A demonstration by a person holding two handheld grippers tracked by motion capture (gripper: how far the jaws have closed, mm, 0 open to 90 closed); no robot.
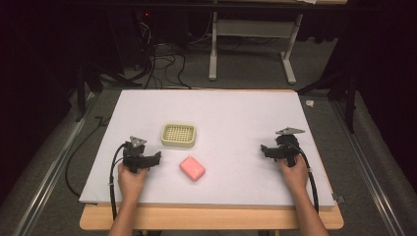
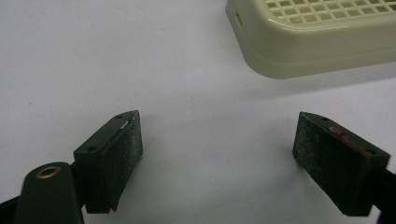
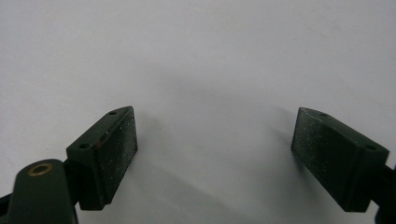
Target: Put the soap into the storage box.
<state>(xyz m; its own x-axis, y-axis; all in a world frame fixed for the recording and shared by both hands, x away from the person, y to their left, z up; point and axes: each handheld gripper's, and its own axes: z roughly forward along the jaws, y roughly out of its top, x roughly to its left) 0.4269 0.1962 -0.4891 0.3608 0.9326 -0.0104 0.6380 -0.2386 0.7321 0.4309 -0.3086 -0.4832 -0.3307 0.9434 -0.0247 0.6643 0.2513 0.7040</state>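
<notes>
On the white surface (image 1: 236,113) we saw the cream slotted tray (image 1: 179,135) and, just in front of it, the pink soap (image 1: 192,168). Our left claw (image 1: 156,158) and right claw (image 1: 264,149) stood apart, empty. We feared the smooth soap could slip from a squeezing claw.

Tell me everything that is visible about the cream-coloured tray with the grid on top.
The cream tray is a low rectangular dish with rounded corners, and it looks like hard plastic. Its top is a grid of small square holes inside a raised rim, and a small slot shows in one side wall. It sits flat and upright on the white table cover, left of centre. Nothing lies in it and nothing touches it. The pink block lies apart, nearer the person, and the open left gripper is beside it, not touching.
</notes>
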